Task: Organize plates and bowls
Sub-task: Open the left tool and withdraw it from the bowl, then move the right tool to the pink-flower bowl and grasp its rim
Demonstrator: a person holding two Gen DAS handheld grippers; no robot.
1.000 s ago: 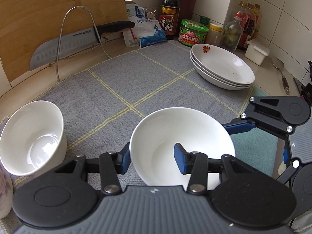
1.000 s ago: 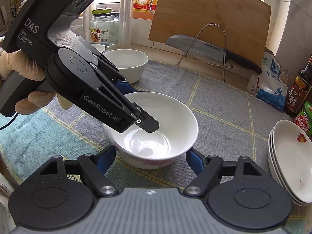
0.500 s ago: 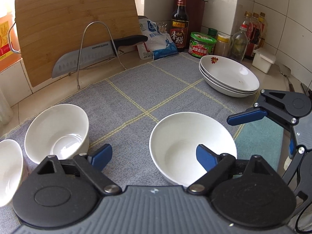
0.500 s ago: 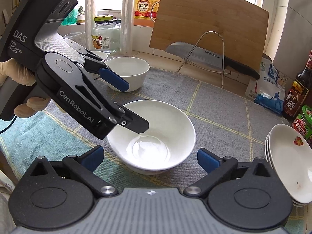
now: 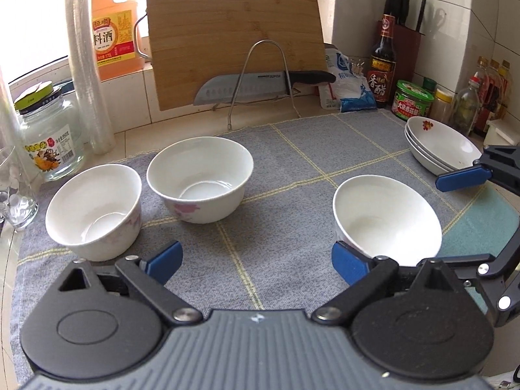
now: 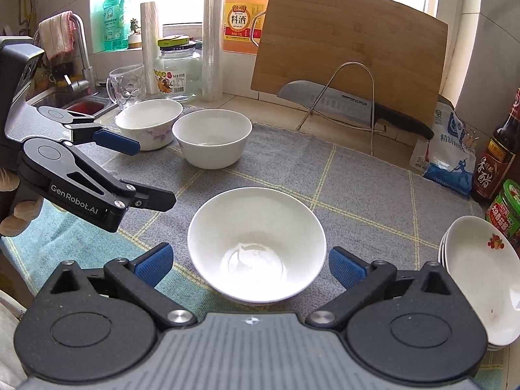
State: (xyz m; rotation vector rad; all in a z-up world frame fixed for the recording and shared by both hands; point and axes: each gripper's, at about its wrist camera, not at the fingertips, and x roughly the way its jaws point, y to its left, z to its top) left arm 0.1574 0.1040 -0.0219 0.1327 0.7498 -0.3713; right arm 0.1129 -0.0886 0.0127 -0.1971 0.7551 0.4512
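Note:
Three white bowls stand on the grey mat (image 5: 292, 169). One bowl (image 5: 386, 216) is at the near right, a second bowl (image 5: 200, 183) with a pink flower is in the middle, and a third bowl (image 5: 94, 209) is at the left. A stack of white plates (image 5: 440, 146) sits at the far right. My left gripper (image 5: 256, 260) is open and empty, low over the mat between the bowls. My right gripper (image 6: 250, 265) is open, its fingers on either side of the near bowl (image 6: 256, 243) without touching it. The plates show at the right edge of the right wrist view (image 6: 477, 279).
A wooden cutting board (image 5: 234, 35) leans at the back with a knife (image 5: 260, 86) on a wire rack. A glass jar (image 5: 48, 133), a glass cup (image 6: 125, 86) and an oil jug (image 5: 113, 29) stand at the left. Sauce bottles (image 5: 383, 61) and jars line the right back.
My left gripper let go of the near bowl, opened wide and swung left and back. The two left bowls came into its view. My right gripper stayed open and drew back slightly.

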